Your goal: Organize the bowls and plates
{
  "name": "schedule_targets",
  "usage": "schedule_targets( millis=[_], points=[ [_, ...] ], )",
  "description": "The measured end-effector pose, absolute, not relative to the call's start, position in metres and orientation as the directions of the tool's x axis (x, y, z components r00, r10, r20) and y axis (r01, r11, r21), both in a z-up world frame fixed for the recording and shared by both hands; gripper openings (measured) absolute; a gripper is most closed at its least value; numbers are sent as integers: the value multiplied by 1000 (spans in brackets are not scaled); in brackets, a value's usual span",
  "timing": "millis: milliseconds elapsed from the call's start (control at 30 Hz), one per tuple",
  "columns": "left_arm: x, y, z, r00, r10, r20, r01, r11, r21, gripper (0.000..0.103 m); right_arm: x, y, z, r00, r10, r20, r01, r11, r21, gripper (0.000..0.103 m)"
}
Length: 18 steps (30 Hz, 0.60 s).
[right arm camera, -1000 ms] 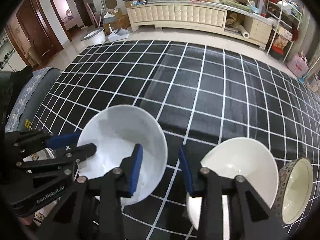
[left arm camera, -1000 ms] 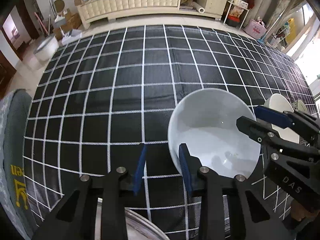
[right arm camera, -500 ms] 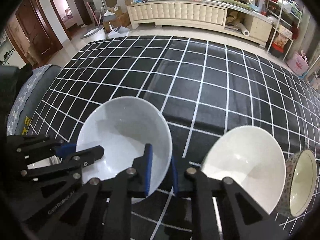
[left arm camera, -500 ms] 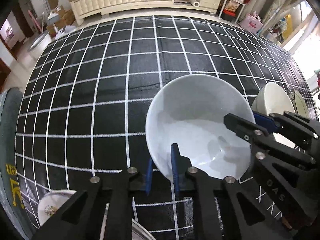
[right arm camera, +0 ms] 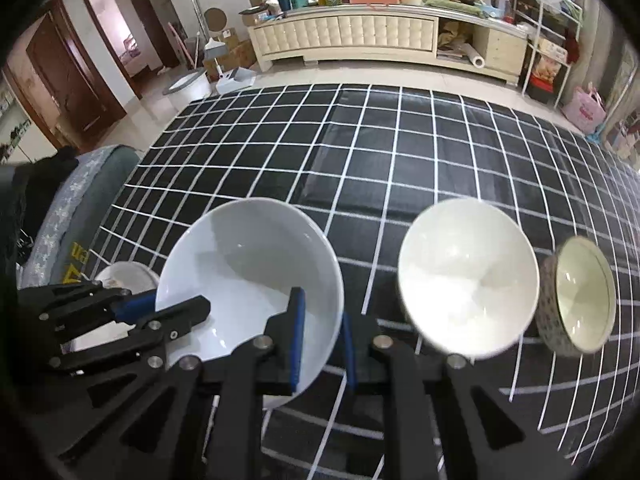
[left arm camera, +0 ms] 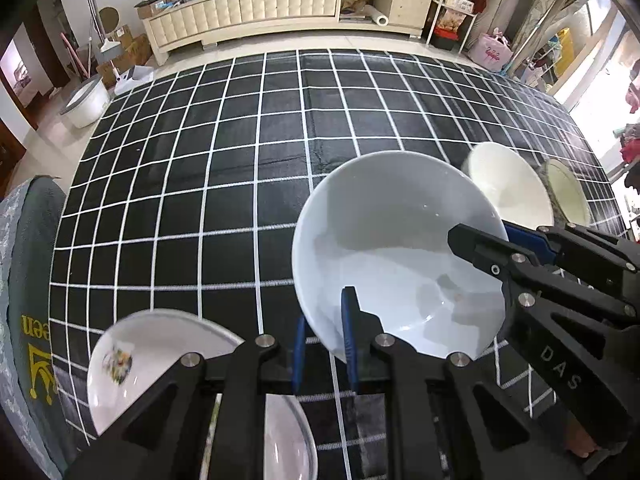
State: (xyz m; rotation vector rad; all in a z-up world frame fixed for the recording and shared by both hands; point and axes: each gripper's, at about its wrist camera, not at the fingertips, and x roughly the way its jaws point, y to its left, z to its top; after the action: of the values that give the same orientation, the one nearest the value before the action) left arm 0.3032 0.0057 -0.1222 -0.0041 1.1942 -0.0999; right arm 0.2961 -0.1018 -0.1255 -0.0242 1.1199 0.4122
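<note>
A large white bowl [left arm camera: 396, 256] [right arm camera: 248, 276] is held off the black checked cloth [left arm camera: 240, 160] by both grippers. My left gripper [left arm camera: 323, 344] is shut on its near rim. My right gripper [right arm camera: 322, 336] is shut on its right rim and shows in the left wrist view [left arm camera: 516, 240]. A cream bowl [right arm camera: 468, 276] [left arm camera: 508, 188] and a patterned bowl [right arm camera: 576, 304] [left arm camera: 568, 192] stand to the right. A white plate with a small picture [left arm camera: 148, 356] and a clear glass plate [left arm camera: 288, 440] lie at the lower left.
A grey cushion with yellow letters [left arm camera: 28, 312] lies along the cloth's left edge. A long cream cabinet [right arm camera: 360, 40] stands beyond the cloth's far edge. A white basin [left arm camera: 84, 100] sits on the floor at the far left.
Both grippers closed on the large white bowl's rim and lifted it. The views rose, bringing the plates at the lower left into sight.
</note>
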Motion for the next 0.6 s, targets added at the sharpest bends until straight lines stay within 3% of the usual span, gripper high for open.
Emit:
schedule_targets(
  millis=[333,600],
  points=[
    [252,4,-92,407,-94,-909,86,994,-65,14,259,-106,-109,396,302,-867,-317,931,180,21],
    [224,-6,-106,385,-97,-918,101,993,-62,14,237,-113,-125,366,284,-886,-289,940,182,21]
  ],
)
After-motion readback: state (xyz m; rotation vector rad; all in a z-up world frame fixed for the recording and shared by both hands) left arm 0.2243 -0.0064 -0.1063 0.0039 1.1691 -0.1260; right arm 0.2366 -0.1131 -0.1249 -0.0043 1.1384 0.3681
